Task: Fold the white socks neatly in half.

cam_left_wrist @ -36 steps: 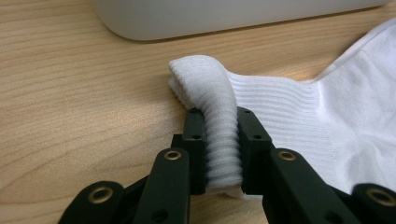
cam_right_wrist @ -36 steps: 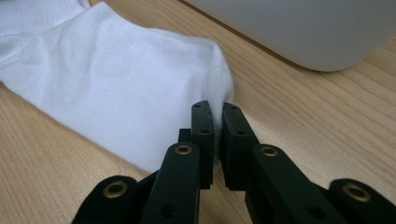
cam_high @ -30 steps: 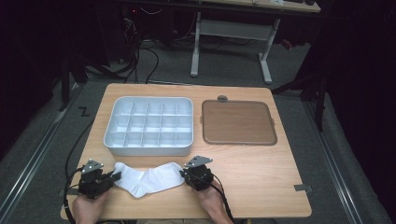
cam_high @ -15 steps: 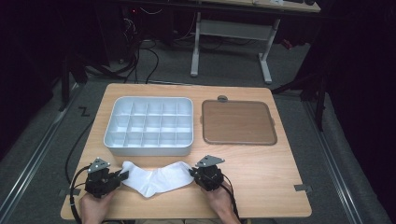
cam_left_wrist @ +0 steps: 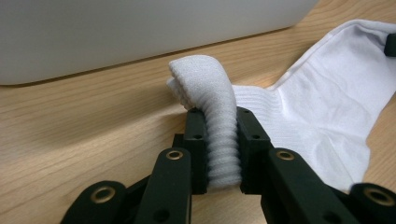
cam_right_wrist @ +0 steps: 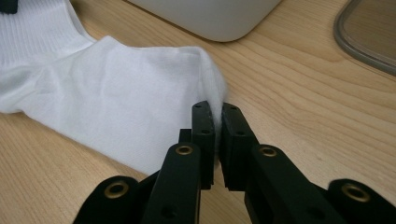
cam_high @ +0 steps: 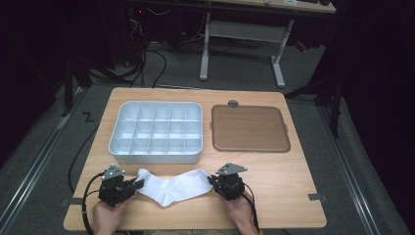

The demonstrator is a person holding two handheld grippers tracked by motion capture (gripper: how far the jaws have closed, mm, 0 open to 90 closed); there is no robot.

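Observation:
A white sock point(cam_high: 171, 186) lies stretched across the near part of the wooden table point(cam_high: 288, 181), between my two grippers. My left gripper point(cam_high: 139, 185) is shut on the sock's ribbed cuff point(cam_left_wrist: 219, 121), which bulges up in a fold between the jaws. My right gripper point(cam_high: 212, 180) is shut on the toe end point(cam_right_wrist: 212, 88), with a thin edge of cloth pinched between its pads. In the right gripper view the sock's body point(cam_right_wrist: 112, 98) spreads flat to the left on the wood.
A white compartment tray point(cam_high: 156, 155) stands just behind the sock. A brown flat lid point(cam_high: 249, 128) lies to its right. The table's near edge runs close under both hands. Dark floor, cables and another table's legs lie beyond.
Both grippers have carried the sock to the right along the table's near edge. The sock stays held at both ends.

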